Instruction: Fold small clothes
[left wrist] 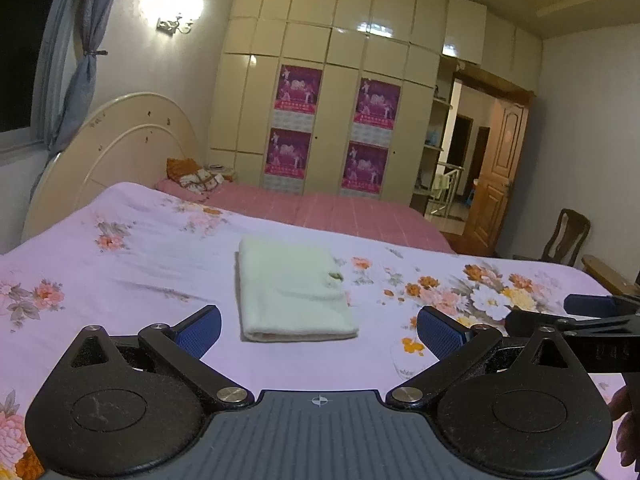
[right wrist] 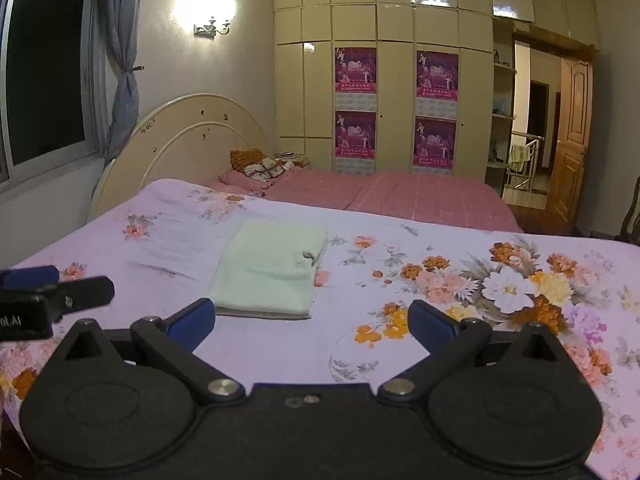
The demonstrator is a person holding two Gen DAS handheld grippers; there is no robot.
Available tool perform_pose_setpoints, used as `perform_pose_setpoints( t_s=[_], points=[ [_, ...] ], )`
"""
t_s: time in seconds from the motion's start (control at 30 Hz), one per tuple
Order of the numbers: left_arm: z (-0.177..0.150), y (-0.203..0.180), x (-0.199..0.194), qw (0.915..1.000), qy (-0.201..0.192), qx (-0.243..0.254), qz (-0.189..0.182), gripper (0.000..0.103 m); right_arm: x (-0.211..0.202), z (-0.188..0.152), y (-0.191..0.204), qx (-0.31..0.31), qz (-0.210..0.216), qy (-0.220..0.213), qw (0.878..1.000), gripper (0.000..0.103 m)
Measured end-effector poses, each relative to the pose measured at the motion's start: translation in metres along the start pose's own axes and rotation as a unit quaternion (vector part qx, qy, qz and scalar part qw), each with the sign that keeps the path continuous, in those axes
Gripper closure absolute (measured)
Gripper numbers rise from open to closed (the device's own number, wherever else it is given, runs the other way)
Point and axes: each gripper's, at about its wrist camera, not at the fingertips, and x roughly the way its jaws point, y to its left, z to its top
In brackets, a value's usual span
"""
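1. Centrally, a pale green cloth [left wrist: 294, 288] lies folded into a neat rectangle on a bed [left wrist: 120, 264] covered by a lilac sheet printed with orange, white and pink flowers.
2. From the left wrist view, the left hand-held gripper [left wrist: 319, 330] has its blue-padded fingers [left wrist: 202, 330] spread wide, holding nothing. The cloth sits just ahead of it, between the finger lines, not touched.
3. From the right wrist view, the right hand-held gripper [right wrist: 311, 320] is likewise spread wide and holds nothing. The cloth [right wrist: 272, 268] lies ahead and slightly to its left, with its near edge close to the left finger [right wrist: 192, 320] but apart from it.
4. Each hand-held gripper shows at the edge of the other's view: the right one at the far right of the left view [left wrist: 576, 316], the left one at the far left of the right view [right wrist: 52, 288]. They sit side by side, near the bed's front edge.
5. Beyond the floral sheet is a pink checked bedspread [left wrist: 332, 216], a rounded cream headboard [left wrist: 120, 148], and a small heap of orange and patterned fabric [left wrist: 192, 178] near the headboard.
6. Behind stands a cream wardrobe [left wrist: 340, 40] bearing four magenta posters [left wrist: 298, 88], a lit wall lamp [left wrist: 174, 24], a grey-blue curtain [left wrist: 80, 80], and an open wooden door [left wrist: 498, 176].
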Motion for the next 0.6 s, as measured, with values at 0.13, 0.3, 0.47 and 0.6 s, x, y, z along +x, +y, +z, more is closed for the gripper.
perform_pose_setpoints(
  t_s=[0.13,0.3,0.47,0.6],
  points=[
    [0.003,0.001,0.0,1.0,-0.002,-0.001,0.002,0.0,-0.001,0.001,0.001,-0.002,-0.001,-0.005,1.0,0.001],
    [0.006,-0.001,0.001,1.0,-0.003,0.002,0.0,0.0,-0.002,0.001,0.003,-0.004,-0.003,-0.01,1.0,0.001],
    [0.011,-0.004,0.003,1.0,-0.007,0.005,-0.001,0.0,-0.004,0.002,0.0,-0.009,-0.009,-0.017,1.0,0.001],
    [0.014,-0.006,0.005,0.9999,-0.006,0.011,-0.002,0.0,-0.004,0.002,-0.005,0.001,-0.01,-0.017,1.0,0.001]
  ],
)
